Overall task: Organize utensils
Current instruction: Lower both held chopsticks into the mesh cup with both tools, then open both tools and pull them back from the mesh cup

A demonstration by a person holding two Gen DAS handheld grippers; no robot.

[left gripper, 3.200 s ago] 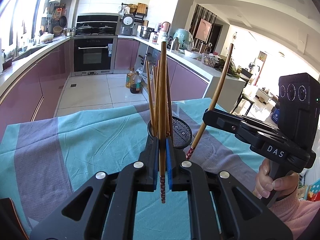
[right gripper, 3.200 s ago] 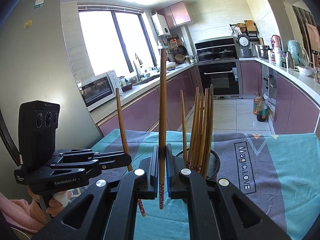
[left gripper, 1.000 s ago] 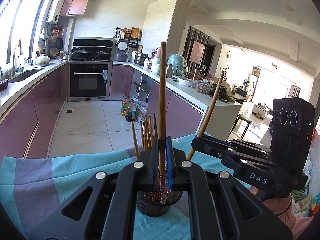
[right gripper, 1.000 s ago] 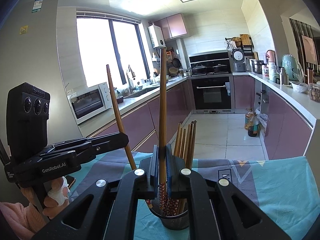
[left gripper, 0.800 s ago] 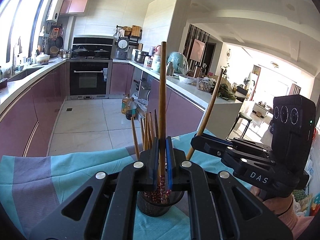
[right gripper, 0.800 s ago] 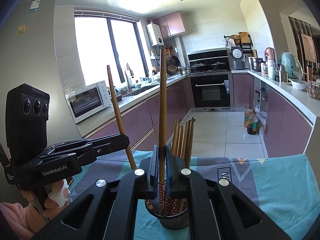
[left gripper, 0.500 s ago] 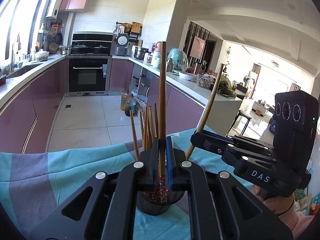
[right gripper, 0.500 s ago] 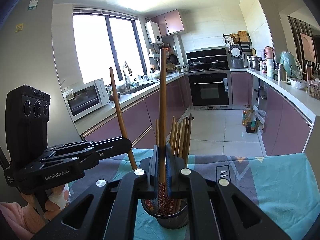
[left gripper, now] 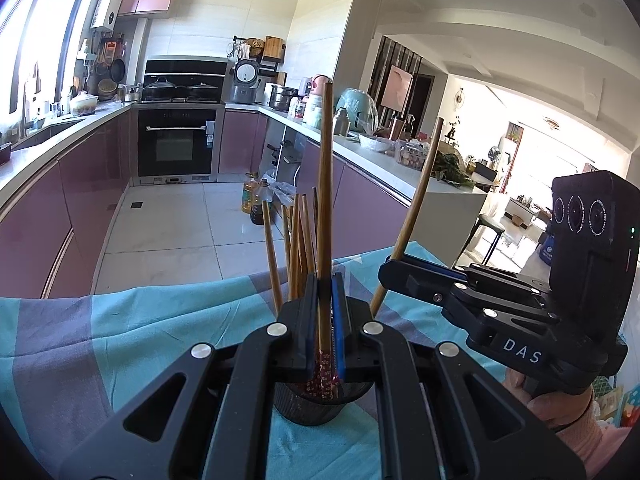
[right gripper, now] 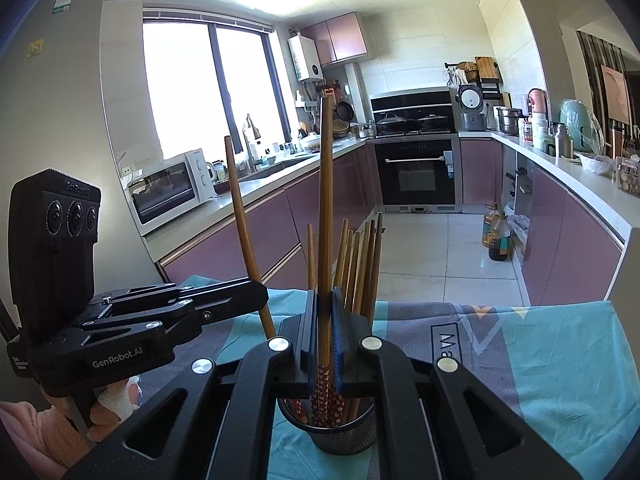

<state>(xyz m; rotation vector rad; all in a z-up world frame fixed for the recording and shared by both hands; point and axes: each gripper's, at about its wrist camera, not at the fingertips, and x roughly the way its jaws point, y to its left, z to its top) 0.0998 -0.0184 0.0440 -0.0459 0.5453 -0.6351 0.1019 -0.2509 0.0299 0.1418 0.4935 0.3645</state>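
Note:
A black mesh utensil cup [left gripper: 308, 408] stands on a teal and grey cloth and holds several wooden chopsticks [left gripper: 298, 240]. My left gripper [left gripper: 323, 320] is shut on one upright chopstick [left gripper: 325, 184]; its patterned red end reaches into the cup. My right gripper [right gripper: 323, 320] is shut on another upright chopstick [right gripper: 325, 200], its patterned end also inside the cup [right gripper: 340, 436]. Each gripper shows in the other's view, holding its chopstick over the cup: the right [left gripper: 400, 270] and the left [right gripper: 260, 292].
The cloth [right gripper: 540, 360] covers the table, which ends at a kitchen aisle with purple cabinets [left gripper: 60, 208]. An oven [left gripper: 176, 148] stands at the far end. A microwave [right gripper: 172, 188] sits on the left counter. Oil bottles [right gripper: 496, 236] stand on the floor.
Both grippers have come down and closer over the cup. The chopsticks' patterned ends, first above the cloth beside the cup, now sit inside it.

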